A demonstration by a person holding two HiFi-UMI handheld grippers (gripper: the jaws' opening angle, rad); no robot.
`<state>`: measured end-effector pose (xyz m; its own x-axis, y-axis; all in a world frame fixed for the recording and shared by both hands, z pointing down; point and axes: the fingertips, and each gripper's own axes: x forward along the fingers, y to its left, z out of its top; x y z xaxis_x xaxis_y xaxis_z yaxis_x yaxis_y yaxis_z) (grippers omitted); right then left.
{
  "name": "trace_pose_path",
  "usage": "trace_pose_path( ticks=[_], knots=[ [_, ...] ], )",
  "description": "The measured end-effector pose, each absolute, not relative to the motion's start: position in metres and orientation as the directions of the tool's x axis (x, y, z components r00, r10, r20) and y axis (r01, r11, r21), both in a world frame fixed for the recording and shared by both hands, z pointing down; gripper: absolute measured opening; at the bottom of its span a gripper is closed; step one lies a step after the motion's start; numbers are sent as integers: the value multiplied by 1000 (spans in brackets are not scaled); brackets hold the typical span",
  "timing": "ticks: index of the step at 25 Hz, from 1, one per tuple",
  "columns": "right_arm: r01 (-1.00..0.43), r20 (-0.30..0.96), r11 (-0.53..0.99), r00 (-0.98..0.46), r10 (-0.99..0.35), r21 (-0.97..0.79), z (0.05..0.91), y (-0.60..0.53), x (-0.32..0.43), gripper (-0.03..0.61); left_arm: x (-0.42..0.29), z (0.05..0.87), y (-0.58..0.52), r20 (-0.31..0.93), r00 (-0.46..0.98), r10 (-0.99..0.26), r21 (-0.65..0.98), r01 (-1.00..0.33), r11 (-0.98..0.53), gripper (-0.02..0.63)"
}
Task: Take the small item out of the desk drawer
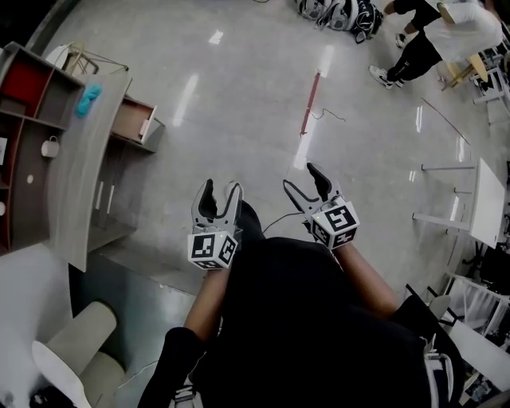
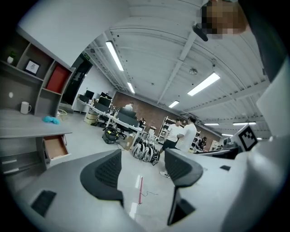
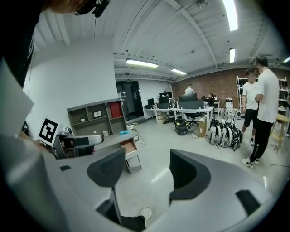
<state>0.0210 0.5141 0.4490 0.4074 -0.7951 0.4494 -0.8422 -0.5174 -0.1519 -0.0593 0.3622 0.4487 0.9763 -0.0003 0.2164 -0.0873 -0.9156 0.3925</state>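
Note:
A grey desk (image 1: 84,171) stands at the left of the head view, with its wooden drawer (image 1: 134,119) pulled open; what lies inside is hidden. The drawer also shows small in the left gripper view (image 2: 56,147) and the right gripper view (image 3: 128,147). A blue item (image 1: 88,100) and a white mug (image 1: 50,147) rest on the desk top. My left gripper (image 1: 221,189) and right gripper (image 1: 301,177) hover over the floor in front of the person, well away from the desk. Both are open with nothing between their jaws (image 2: 142,170) (image 3: 145,170).
A shelf unit with a red compartment (image 1: 24,84) backs the desk. A pale chair (image 1: 80,343) stands at the lower left. A red tape line (image 1: 309,103) and a thin cable lie on the floor. People (image 1: 442,40), a row of bags (image 1: 339,14) and a white table (image 1: 486,203) are at the right.

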Motion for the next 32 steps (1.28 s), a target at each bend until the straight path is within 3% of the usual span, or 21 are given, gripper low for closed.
trace_pose_path(
  ticks=[8,16,24,32],
  knots=[
    [-887,463,-446,346,-816,-122,434,386,67,299,2,451,245,193,981,-17,407,-96,-908,278],
    [-923,450,-372,289,-845,-104,421,289,94,298,20,445,164,181,982,-57,422,-130,-897,278],
    [-940,405,-319,246,-881,-122,416,233,108,298,11,432,78,142,967,-210,387,-250,-888,278],
    [-977,396,-161,94,-913,-139,421,182,98,298,-29,438,50,170,918,-358,370,-397,-840,278]
  ],
)
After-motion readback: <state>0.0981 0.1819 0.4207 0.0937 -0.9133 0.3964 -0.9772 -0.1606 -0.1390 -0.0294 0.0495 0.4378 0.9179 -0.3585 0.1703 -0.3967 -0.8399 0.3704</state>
